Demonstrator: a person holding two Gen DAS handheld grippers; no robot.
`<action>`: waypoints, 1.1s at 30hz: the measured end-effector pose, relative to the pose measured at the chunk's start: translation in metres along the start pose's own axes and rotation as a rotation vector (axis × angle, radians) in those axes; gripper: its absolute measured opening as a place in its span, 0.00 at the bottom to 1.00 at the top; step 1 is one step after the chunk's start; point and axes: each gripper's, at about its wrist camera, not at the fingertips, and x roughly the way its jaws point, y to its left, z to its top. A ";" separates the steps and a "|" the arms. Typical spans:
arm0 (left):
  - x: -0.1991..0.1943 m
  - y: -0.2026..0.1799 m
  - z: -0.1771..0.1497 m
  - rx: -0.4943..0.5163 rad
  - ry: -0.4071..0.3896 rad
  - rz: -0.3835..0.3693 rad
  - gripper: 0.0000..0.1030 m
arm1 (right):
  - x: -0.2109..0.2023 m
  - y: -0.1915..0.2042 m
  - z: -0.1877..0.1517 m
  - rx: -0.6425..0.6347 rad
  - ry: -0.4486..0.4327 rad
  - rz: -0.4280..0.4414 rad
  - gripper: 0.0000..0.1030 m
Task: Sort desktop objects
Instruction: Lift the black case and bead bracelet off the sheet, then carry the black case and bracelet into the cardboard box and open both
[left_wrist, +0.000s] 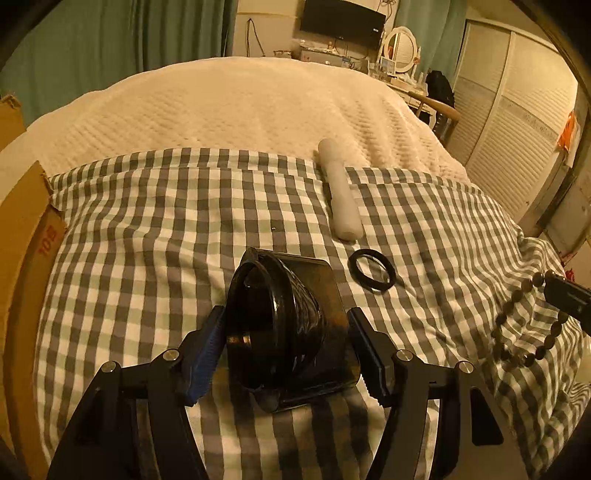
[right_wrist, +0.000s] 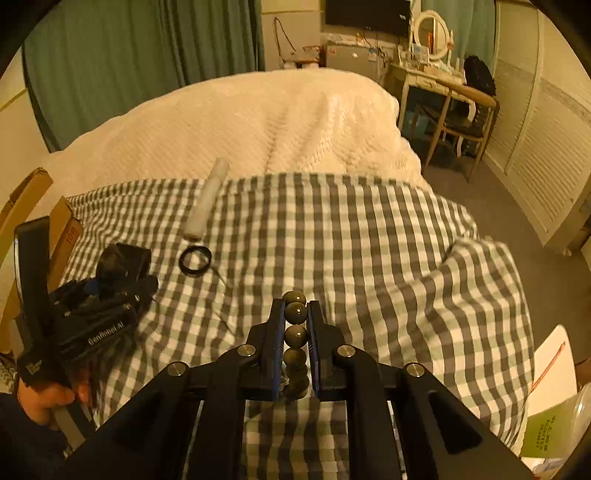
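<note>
Nearest the right wrist camera, the right gripper (right_wrist: 296, 345) is clamped on one bead bracelet (right_wrist: 295, 336), its beads strung in a line along the fingers, above the checked cloth (right_wrist: 369, 258). The left gripper (left_wrist: 286, 354) straddles one black tray (left_wrist: 332, 332) carrying a tipped black cup (left_wrist: 273, 325); whether its pads press the tray cannot be told. One black ring (left_wrist: 372, 270) lies flat just beyond. One white cylinder (left_wrist: 339, 194) lies pointing away toward the cream blanket (left_wrist: 240, 107).
</note>
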 end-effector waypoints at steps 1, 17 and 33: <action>-0.005 0.000 -0.001 0.003 -0.004 0.003 0.65 | -0.002 0.003 0.001 -0.009 -0.006 0.000 0.10; -0.099 -0.012 -0.019 0.043 -0.013 -0.011 0.65 | -0.083 0.038 0.001 0.029 -0.134 0.030 0.10; -0.199 0.020 -0.011 0.092 -0.046 -0.057 0.65 | -0.205 0.083 -0.009 -0.030 -0.186 -0.041 0.10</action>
